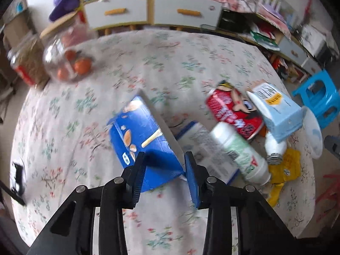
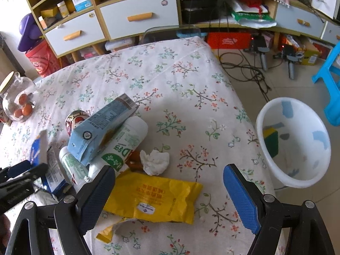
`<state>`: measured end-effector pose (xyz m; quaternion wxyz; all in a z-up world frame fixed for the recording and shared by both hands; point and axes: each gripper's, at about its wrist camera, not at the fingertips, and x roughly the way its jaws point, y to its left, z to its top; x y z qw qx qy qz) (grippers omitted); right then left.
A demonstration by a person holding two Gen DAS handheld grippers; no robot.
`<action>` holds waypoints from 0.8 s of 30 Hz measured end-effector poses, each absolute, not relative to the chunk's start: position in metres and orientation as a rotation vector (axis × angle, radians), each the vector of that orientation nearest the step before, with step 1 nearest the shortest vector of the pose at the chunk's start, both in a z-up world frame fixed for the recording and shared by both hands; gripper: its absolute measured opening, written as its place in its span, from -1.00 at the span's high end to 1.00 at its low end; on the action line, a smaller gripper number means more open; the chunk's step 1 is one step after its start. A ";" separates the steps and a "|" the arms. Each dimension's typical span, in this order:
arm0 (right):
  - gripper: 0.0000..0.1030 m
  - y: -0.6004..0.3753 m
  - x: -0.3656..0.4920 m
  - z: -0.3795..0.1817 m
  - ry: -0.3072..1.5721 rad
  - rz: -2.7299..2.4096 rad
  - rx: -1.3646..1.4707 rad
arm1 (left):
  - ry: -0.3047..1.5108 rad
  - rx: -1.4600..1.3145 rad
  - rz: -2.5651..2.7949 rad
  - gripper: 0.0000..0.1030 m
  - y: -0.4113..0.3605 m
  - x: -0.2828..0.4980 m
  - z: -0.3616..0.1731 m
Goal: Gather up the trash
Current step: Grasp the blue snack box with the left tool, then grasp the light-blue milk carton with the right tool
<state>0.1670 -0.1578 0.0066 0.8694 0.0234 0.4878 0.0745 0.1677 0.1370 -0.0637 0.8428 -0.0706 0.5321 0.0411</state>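
My left gripper is clamping the blue box – right gripper is hanging wide open, empty, over the yellow wrapper, bin at 2 o'clock.

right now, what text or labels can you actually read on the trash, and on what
"D": green label of the white bottle, upside down; the characters beside it are unclear.
red print on the yellow packet: too blurred to read.
print on the light blue carton: too small.
white characters on the red can: blurred.
print on the blue box: blurred.
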 end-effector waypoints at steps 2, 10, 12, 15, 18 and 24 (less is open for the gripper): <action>-0.68 -0.154 0.168 0.006 1.019 0.161 0.047 | 1.133 -0.192 0.089 0.31 0.151 0.163 -0.067; -0.68 -0.132 0.175 0.003 1.013 0.191 0.061 | 1.054 -0.211 0.091 0.72 0.174 0.141 -0.049; -0.68 -0.125 0.179 0.002 1.006 0.203 0.073 | 1.025 -0.208 0.099 0.77 0.179 0.135 -0.042; -0.68 -0.113 0.185 0.000 0.997 0.221 0.089 | 1.011 -0.249 0.108 0.83 0.191 0.130 -0.038; -0.68 -0.099 0.192 -0.005 0.994 0.236 0.100 | 1.005 -0.278 0.114 0.86 0.199 0.125 -0.035; -0.65 -0.083 0.206 -0.019 1.015 0.232 0.152 | 0.995 -0.291 0.105 0.90 0.202 0.123 -0.030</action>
